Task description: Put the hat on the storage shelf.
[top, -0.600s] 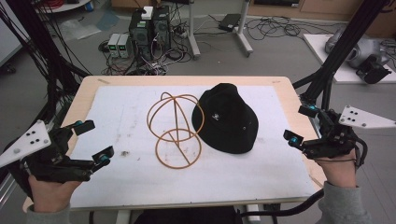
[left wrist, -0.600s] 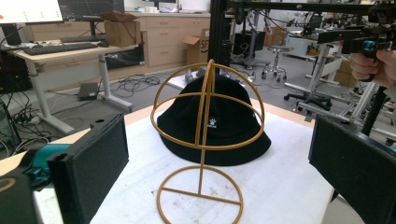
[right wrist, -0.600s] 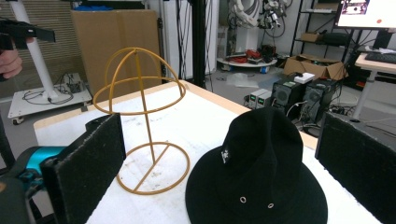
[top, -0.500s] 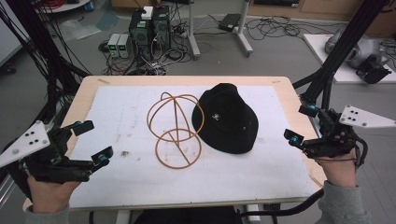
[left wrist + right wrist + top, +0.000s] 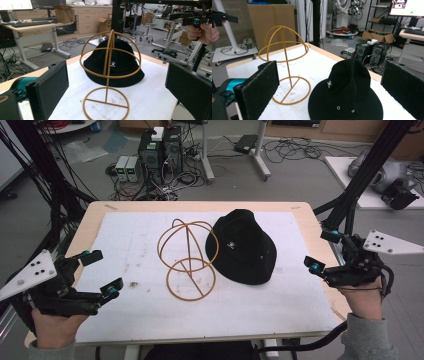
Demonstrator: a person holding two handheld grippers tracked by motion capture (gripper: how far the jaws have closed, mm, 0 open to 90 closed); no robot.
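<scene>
The black bucket hat [image 5: 244, 248] lies flat on the white mat [image 5: 125, 240], right of centre, its brim just touching the upright gold wire hat stand [image 5: 187, 258] beside it. Out at the table's left edge the left gripper [image 5: 100, 272] hovers with jaws spread wide and empty. Over at the right edge, the right gripper [image 5: 322, 251] is likewise parted, holding nothing, well apart from the hat.

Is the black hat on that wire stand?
No. The black hat lies flat on the table beside the wire stand, whose dome is bare.
</scene>
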